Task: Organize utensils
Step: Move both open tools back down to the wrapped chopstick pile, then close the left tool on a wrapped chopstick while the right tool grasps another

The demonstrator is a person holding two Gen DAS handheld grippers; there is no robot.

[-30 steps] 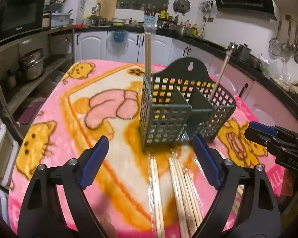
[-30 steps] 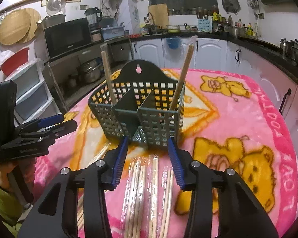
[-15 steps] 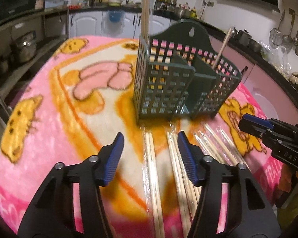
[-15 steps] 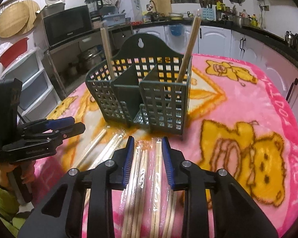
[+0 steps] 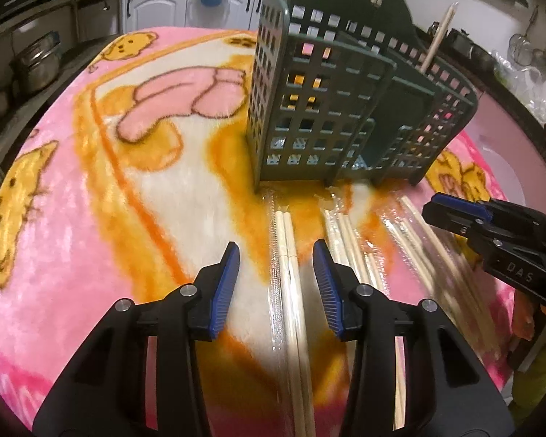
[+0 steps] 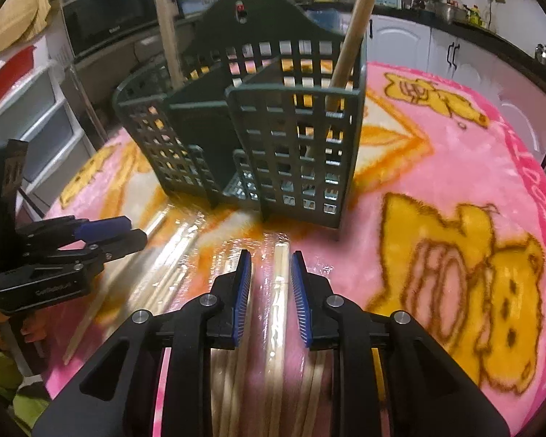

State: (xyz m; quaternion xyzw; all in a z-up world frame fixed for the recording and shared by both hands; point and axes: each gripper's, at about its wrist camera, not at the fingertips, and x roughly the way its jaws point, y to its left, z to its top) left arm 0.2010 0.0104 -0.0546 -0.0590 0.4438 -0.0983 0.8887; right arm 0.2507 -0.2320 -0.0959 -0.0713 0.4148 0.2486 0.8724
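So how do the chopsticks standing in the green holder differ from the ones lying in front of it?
The chopsticks in the holder stand up, leaning on the green holder; the wrapped chopsticks lie flat on the pink blanket. Those lying sit in shiny clear wrappers; whether the standing ones are wrapped is unclear. The lying ones are many, the standing ones few. Both kinds look like pale wood.

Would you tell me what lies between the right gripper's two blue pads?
A wrapped pair of chopsticks lies between the right gripper's open pads, untouched, seen in the right wrist view.
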